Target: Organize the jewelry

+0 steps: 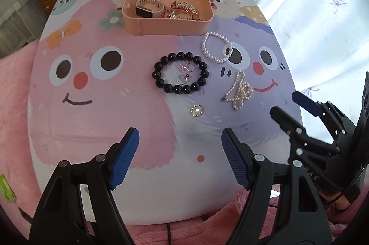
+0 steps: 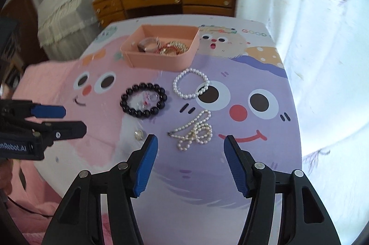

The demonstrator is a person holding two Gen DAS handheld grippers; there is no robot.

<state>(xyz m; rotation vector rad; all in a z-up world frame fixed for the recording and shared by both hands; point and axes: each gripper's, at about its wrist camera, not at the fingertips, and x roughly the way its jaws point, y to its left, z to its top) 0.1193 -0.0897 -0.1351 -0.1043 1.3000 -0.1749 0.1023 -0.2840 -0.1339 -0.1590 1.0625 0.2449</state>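
A pink box [image 1: 138, 24] [image 2: 161, 61] at the table's far side holds a pale-strapped watch [image 1: 150, 6] and a sparkly gold bangle [image 1: 184, 9]. In front of it lie a black bead bracelet [image 1: 159, 66] [image 2: 129, 110] ringing two small rings [image 1: 184, 74], a white pearl bracelet [image 1: 204, 46] [image 2: 177, 89], a bunched pearl necklace [image 1: 241, 90] [image 2: 193, 133] and a round pearl brooch [image 1: 196, 110] [image 2: 139, 134]. My left gripper [image 1: 181, 136] [image 2: 73, 119] is open and empty near the front edge. My right gripper [image 2: 191, 141] [image 1: 284, 102] is open and empty, just short of the pearl necklace.
The low table [image 1: 147, 187] has a pink and purple cartoon-face top and stands on a pink blanket [image 1: 13, 106]. A wooden dresser [image 2: 166, 0] stands behind it. A white curtain [image 2: 322, 60] hangs along the right side.
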